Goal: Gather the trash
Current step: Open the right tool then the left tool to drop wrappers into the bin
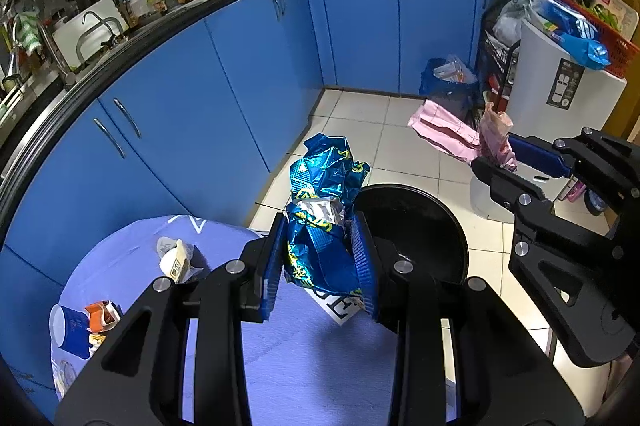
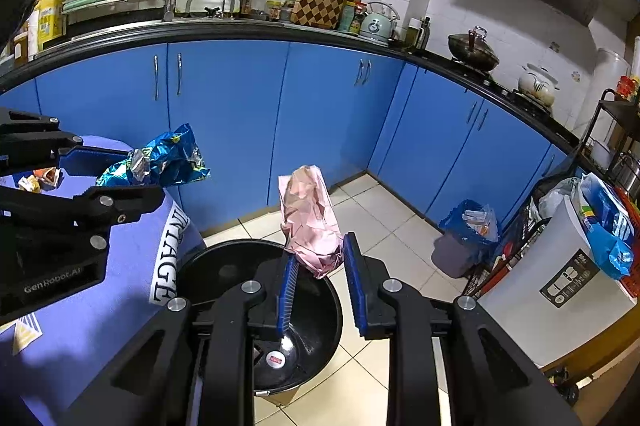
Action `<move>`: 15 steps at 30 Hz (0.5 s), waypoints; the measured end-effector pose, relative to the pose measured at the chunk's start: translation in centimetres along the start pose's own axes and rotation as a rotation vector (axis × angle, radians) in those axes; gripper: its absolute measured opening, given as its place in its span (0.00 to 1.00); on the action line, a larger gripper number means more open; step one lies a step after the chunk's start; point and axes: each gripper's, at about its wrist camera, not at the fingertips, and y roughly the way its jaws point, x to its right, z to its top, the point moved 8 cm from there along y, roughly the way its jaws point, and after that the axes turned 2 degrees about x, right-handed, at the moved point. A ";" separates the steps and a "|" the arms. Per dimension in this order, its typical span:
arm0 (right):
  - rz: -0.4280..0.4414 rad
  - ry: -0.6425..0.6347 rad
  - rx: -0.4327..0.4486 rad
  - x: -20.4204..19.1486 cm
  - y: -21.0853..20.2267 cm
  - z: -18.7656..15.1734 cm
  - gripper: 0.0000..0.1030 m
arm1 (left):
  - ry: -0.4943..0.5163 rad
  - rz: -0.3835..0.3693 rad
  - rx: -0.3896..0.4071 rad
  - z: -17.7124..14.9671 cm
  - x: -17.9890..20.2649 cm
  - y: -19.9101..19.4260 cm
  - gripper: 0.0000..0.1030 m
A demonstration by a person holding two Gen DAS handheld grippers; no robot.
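My left gripper (image 1: 320, 258) is shut on a crumpled blue foil snack bag (image 1: 324, 210) and holds it over the edge of the purple-covered table (image 1: 312, 366), beside the black round trash bin (image 1: 416, 230). In the right wrist view the blue bag (image 2: 160, 162) shows at left in the left gripper (image 2: 120, 174). My right gripper (image 2: 320, 266) is shut on a crumpled pink paper bag (image 2: 310, 222) and holds it above the far rim of the black bin (image 2: 256, 306). In the left wrist view the right gripper (image 1: 504, 162) holds the pink bag (image 1: 496, 138) at right.
More scraps lie on the table: a cream wrapper (image 1: 176, 260), an orange carton (image 1: 102, 314) and a blue cup (image 1: 70, 330). Blue cabinets (image 1: 240, 66) line the back. A blue-lined bin (image 2: 468, 238), a white appliance (image 2: 560, 286) and a rack stand at right.
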 end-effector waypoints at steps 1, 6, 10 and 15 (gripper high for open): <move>0.000 0.000 0.004 0.0 0.0 0.1 0.24 | -0.001 0.002 0.001 0.0 -0.1 0.0 0.33; -0.066 -0.015 0.016 0.6 0.2 0.1 0.79 | -0.007 0.011 -0.002 -0.1 -0.5 0.1 0.33; -0.120 -0.019 0.060 1.3 -0.5 0.1 0.85 | -0.010 0.013 -0.004 0.0 -0.6 0.1 0.33; -0.166 -0.020 0.039 2.3 -0.4 -0.3 0.90 | -0.006 0.005 -0.002 0.0 -0.3 0.1 0.33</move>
